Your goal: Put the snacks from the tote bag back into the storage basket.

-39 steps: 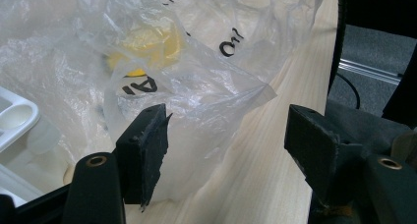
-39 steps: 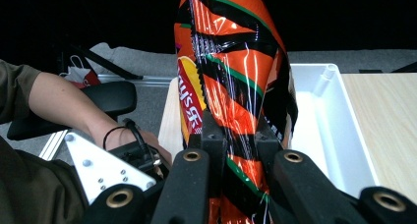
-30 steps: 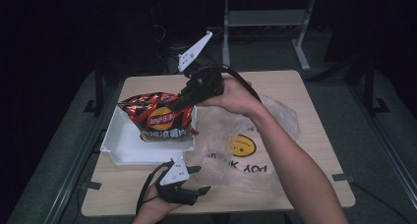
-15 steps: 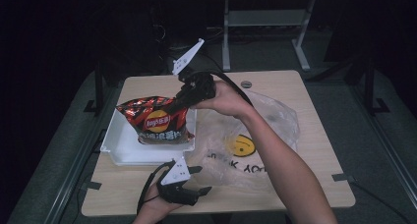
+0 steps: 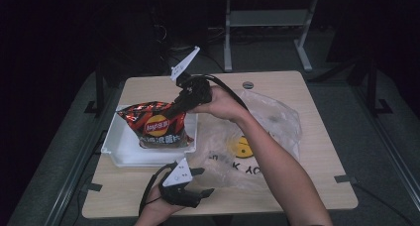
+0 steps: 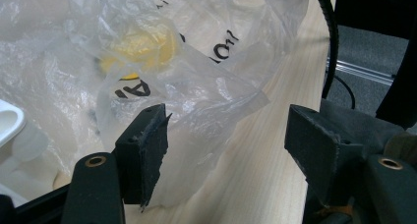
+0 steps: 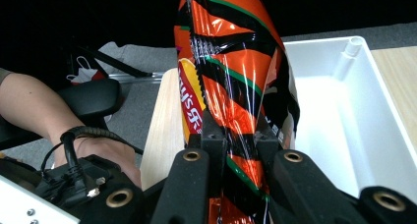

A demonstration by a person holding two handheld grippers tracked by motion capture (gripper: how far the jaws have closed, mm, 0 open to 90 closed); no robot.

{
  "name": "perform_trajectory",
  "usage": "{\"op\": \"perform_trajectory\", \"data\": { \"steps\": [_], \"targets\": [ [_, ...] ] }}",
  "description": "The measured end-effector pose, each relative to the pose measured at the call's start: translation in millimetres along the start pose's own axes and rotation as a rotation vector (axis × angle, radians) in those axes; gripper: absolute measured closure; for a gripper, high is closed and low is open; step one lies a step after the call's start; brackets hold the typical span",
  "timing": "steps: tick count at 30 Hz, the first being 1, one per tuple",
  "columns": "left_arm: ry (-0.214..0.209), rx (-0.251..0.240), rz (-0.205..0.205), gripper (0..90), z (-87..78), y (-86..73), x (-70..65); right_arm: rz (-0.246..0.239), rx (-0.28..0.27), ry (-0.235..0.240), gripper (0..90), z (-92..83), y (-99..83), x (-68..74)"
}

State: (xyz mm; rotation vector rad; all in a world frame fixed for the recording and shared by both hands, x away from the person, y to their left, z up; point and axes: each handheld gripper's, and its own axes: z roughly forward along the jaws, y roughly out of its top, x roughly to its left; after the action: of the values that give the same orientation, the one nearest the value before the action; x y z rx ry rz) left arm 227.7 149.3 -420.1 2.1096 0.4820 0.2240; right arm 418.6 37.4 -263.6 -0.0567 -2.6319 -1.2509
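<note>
High view shows the right gripper (image 5: 177,106) clamped on the chip bag's (image 5: 157,128) corner, bag hanging lengthwise over the white tray (image 5: 124,154), while the left gripper (image 5: 200,181) rests with jaws apart beside the plastic bag (image 5: 277,122).

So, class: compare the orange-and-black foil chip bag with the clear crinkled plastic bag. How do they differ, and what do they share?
The orange-and-black foil chip bag is opaque and puffed full; the clear crinkled plastic bag is see-through and lies slack. The chip bag sits over the white plastic tray, pinched by the right tongs; the plastic bag rests on the wooden table, with the left tongs open at its edge. Both are thin, flexible packaging.
</note>
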Motion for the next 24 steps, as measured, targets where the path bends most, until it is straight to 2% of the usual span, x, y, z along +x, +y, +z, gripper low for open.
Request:
{"op": "perform_trajectory", "data": {
  "steps": [5,8,11,12,15,23,24],
  "targets": [
    [0.003,-0.017,-0.002,32.4,-0.7,0.1,-0.4,0.003,0.01,0.007,81.8,6.7,-2.5,-5.5],
    [0.001,-0.012,0.003,32.4,-0.4,0.3,-0.3,0.021,0.021,0.01,81.7,11.3,-4.8,-7.7],
    [0.004,-0.004,0.019,32.4,-0.7,0.6,0.4,0.022,0.036,0.012,81.7,16.8,-8.6,-12.9],
    [0.002,-0.011,0.012,32.4,-0.5,0.5,-0.2,0.021,0.034,0.013,81.7,18.2,-9.8,-14.7],
    [0.002,-0.008,0.016,32.5,-0.4,0.4,-0.3,0.045,0.039,0.025,81.6,22.9,-14.6,-20.4],
    [-0.004,-0.007,0.002,32.5,-0.2,0.3,-2.2,0.074,0.061,0.033,80.5,36.0,-26.8,-29.7],
    [-0.004,-0.005,0.012,32.5,-0.4,0.5,-1.8,0.076,0.06,0.03,80.2,36.7,-28.7,-31.2]
  ]
}}
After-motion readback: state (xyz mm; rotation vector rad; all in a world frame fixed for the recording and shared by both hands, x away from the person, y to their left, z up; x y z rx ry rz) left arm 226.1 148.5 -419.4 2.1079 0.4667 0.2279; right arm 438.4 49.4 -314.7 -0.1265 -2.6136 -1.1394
